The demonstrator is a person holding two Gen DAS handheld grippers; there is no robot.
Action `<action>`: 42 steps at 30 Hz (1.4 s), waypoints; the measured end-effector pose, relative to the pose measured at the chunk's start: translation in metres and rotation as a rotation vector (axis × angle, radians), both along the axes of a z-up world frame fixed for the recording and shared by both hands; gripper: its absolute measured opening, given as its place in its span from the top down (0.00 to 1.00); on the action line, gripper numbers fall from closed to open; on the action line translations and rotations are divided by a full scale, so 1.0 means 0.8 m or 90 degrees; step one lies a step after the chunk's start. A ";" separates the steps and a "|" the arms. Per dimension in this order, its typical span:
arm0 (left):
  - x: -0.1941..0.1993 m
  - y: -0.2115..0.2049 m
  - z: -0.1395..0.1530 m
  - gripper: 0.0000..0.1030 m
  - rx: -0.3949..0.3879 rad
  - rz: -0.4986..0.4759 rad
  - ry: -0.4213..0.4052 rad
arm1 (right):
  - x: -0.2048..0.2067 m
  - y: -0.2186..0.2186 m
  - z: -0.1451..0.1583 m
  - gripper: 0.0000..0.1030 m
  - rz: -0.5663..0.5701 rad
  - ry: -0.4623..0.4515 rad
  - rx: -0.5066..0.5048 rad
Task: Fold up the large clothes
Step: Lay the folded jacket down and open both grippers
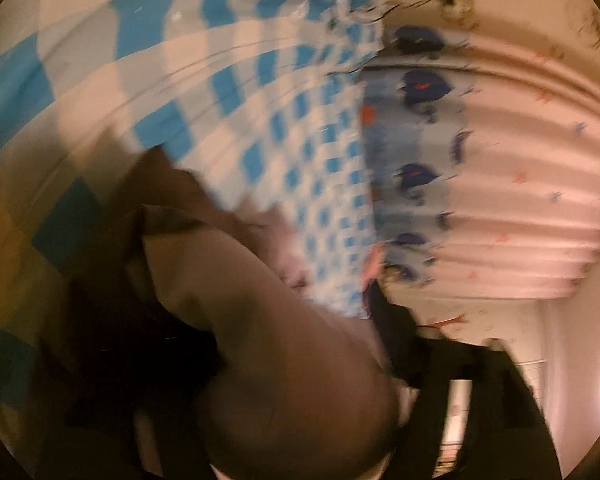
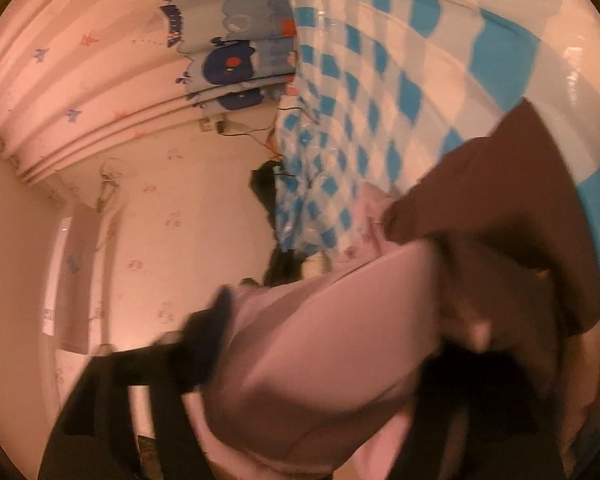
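Left wrist view, blurred: left gripper (image 1: 260, 364) fingers spread wide, one dark finger (image 1: 495, 392) at lower right, the other in shadow at lower left. A fold of the mauve-brown garment (image 1: 284, 360) lies between them; pads not visibly pressing it. Blue checked cloth (image 1: 228, 80) behind.

Right wrist view: right gripper (image 2: 331, 344) fingers also wide apart, left finger (image 2: 204, 344) clear. Garment bulges between them, draped over the checked cloth; contact unclear from blur.

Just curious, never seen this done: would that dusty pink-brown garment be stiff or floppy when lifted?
Probably floppy: the dusty pink-brown garment bulges and folds between the open fingers. Likely light, since it drapes softly. It might slide on the glossy blue-and-white checked cloth beneath.
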State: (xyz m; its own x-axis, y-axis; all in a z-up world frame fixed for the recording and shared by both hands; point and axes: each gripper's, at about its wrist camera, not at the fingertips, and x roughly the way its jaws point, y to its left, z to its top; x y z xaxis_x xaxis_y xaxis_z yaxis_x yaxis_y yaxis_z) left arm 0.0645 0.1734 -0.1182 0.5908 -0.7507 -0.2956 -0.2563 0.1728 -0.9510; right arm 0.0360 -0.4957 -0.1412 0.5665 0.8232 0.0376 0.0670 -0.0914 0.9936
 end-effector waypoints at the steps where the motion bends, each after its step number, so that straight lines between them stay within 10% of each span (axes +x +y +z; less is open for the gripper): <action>1: -0.003 0.004 0.015 0.17 -0.017 0.013 -0.013 | -0.002 0.000 0.009 0.08 -0.007 -0.010 0.000; 7: -0.026 0.011 0.102 0.12 -0.034 0.057 -0.121 | -0.025 0.001 0.062 0.07 -0.026 -0.038 -0.074; 13: -0.059 -0.108 0.179 0.10 0.255 -0.132 -0.261 | -0.054 0.046 0.135 0.07 -0.021 -0.119 -0.396; 17: -0.049 -0.245 0.149 0.10 0.475 -0.286 -0.292 | -0.040 0.096 0.144 0.07 -0.017 -0.122 -0.532; 21: -0.006 -0.287 0.098 0.11 0.579 -0.301 -0.250 | -0.010 0.130 0.122 0.07 -0.040 -0.111 -0.639; 24: 0.038 -0.258 0.041 0.17 0.585 -0.268 -0.175 | 0.023 0.131 0.077 0.07 -0.051 -0.089 -0.769; 26: 0.062 -0.227 0.008 0.44 0.522 -0.260 -0.137 | 0.038 0.107 0.042 0.07 -0.054 -0.051 -0.718; 28: 0.073 -0.218 0.005 0.45 0.488 -0.254 -0.112 | 0.042 0.088 0.036 0.07 -0.075 -0.030 -0.680; 31: 0.057 -0.212 0.038 0.44 0.551 -0.235 -0.148 | 0.040 0.088 0.050 0.07 -0.072 -0.026 -0.702; 36: 0.017 -0.158 0.096 0.12 0.626 -0.091 -0.240 | 0.033 0.115 0.117 0.07 -0.131 -0.135 -0.802; 42: 0.052 -0.120 0.045 0.11 0.632 -0.054 -0.159 | 0.101 0.140 0.068 0.07 -0.063 -0.081 -0.938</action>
